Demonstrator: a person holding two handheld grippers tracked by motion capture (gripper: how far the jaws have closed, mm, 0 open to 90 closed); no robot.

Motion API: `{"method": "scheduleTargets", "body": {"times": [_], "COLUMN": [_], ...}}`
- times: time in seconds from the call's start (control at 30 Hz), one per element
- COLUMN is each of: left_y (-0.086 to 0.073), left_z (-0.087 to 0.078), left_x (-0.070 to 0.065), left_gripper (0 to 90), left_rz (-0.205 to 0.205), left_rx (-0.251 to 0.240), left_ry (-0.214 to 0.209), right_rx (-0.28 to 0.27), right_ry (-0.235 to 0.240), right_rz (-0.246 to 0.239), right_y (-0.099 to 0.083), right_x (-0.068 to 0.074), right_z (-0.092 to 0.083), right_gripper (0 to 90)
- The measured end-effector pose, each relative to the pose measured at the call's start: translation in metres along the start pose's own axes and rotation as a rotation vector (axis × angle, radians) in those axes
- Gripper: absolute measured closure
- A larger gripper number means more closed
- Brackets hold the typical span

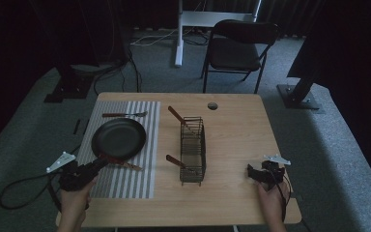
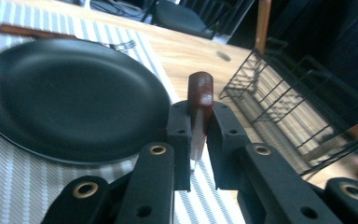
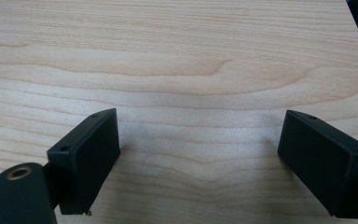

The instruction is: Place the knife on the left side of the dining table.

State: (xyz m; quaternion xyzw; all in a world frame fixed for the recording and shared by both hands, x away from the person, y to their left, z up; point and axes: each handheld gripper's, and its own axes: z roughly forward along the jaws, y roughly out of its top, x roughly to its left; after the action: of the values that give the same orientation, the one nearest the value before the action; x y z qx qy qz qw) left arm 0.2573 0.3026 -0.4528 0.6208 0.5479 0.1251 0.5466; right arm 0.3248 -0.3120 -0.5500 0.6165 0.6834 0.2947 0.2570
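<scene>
Jaws of your left gripper are clamped on a wooden-handled knife — its reddish handle sticks up between the pads, low over the striped placemat, just beside the near rim of the black plate. Your right gripper stands wide apart with nothing between its jaws, resting over the bare wooden table — well apart from the wire rack at the middle, where two wooden handles poke up. A fork lies behind the plate

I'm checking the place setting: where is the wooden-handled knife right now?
In the high view the knife lies on the striped placemat at the table's left, just below the black plate. The left gripper is shut on it.
</scene>
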Motion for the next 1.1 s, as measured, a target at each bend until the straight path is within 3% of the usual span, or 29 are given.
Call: {"method": "scheduleTargets", "body": {"times": [0.1,0.17,0.2,0.27,0.4,0.43,0.5,0.6,0.63,0.7,0.8,0.83,0.97,1.1], "left_y": [-0.008,-0.01,-0.017,-0.023,-0.036,-0.036,-0.048,-0.057,-0.057,-0.067,-0.075,-0.075,-0.083,-0.084], "left_z": [-0.002,-0.003,-0.004,-0.006,-0.009,-0.009,-0.01,-0.01,-0.01,-0.008,-0.007,-0.007,-0.003,0.002], "left_x": [0.01,0.012,0.017,0.02,0.03,0.03,0.042,0.051,0.051,0.06,0.067,0.067,0.077,0.084], "left_gripper": [80.9,80.9,81.0,81.0,80.7,80.7,81.0,81.0,80.9,80.5,79.6,79.3,78.2,75.0], "left_rz": [-0.069,-0.08,-0.119,-0.147,-0.242,-0.242,-0.339,-0.418,-0.418,-0.493,-0.552,-0.552,-0.626,-0.646], "left_rx": [-0.032,-0.038,-0.066,-0.079,-0.119,-0.119,-0.154,-0.173,-0.173,-0.192,-0.198,-0.198,-0.188,-0.169], "left_ry": [0.007,0.003,-0.015,-0.013,-0.014,-0.014,-0.037,-0.047,-0.047,-0.046,-0.032,-0.032,-0.008,0.027], "right_rx": [0.0,0.0,0.001,0.001,0.001,0.001,0.001,0.0,0.0,0.001,0.001,0.001,0.0,0.0], "right_ry": [0.0,0.0,0.0,0.0,0.0,0.0,0.0,0.0,0.0,0.0,0.0,0.0,0.0,0.0], "right_rz": [0.001,0.001,0.001,0.001,0.001,0.001,0.001,0.001,0.001,0.001,0.001,0.001,0.001,0.001], "right_y": [0.0,0.0,0.0,0.0,0.0,0.0,0.0,0.0,0.0,0.0,0.0,0.0,0.0,0.0], "right_x": [0.0,0.0,0.0,0.0,0.0,0.0,0.0,0.0,0.0,0.0,0.0,0.0,0.0,0.0], "right_z": [0.0,0.0,0.0,0.0,0.0,0.0,0.0,0.0,0.0,0.0,0.0,0.0,0.0,0.0], "right_gripper": [11.7,11.6,11.6,11.6,11.6,11.6,11.6,11.6,11.6,11.6,11.6,11.6,11.6,11.6]}}
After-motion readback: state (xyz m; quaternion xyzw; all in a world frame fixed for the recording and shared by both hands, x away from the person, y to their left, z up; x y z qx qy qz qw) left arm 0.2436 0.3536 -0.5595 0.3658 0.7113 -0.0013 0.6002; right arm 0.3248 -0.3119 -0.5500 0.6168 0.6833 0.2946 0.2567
